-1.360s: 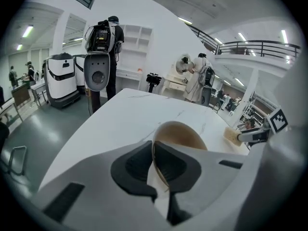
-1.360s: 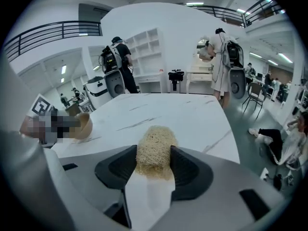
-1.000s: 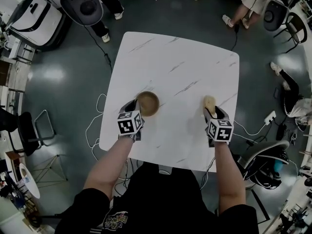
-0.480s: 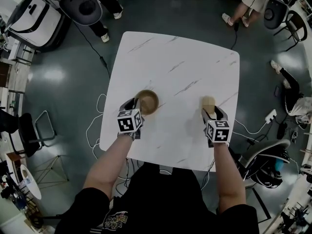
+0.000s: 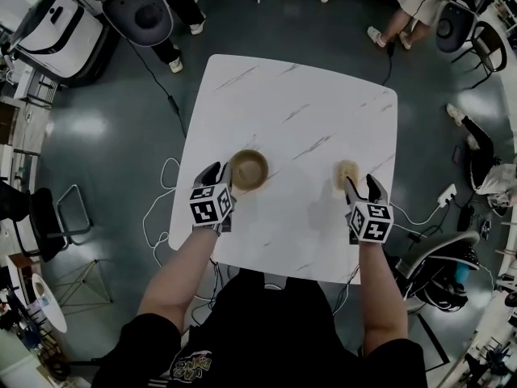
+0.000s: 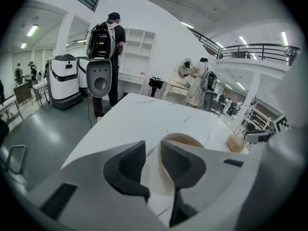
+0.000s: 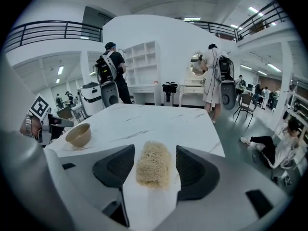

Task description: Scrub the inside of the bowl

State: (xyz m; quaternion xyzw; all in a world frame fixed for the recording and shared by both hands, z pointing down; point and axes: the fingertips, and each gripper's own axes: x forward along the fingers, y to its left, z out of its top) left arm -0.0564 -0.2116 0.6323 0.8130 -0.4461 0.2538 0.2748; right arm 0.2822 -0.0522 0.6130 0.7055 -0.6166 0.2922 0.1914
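Left claw point(image 5: 221, 175) first, from the head view: it is sitting at the near-left edge of the bowl point(image 5: 249, 169) with its jaws opening, so I am reading it as letting go rather than bracing. The bowl is standing upright on the white table point(image 5: 299, 95), the scrub pad point(image 5: 347, 172) is lying well to the right of the bowl, and my right claw point(image 5: 361, 186) is straddling the pad's near end. Looking along the left claw point(image 6: 153, 153) in the left gripper view, I am seeing the pads parting with the near wall of the bowl point(image 6: 182, 138) rising in the gap. One pad is reaching over the rim, the other is standing outside, and neither seems to be pressing. I judge it released, though it is placed where it could pinch the rim to stop the bowl sliding during scrubbing. Turning to the right gripper view, the right claw point(image 7: 154, 153) is also widening, unclenched, with the scrub pad point(image 7: 153, 170) lying flat on the table between its pads and bare table showing on either side. The bowl point(image 7: 78, 134) is sitting well to the left of the pad. I am taking the scrubbing as not under way, since the pad is lying outside the bowl and nothing is being gripped.
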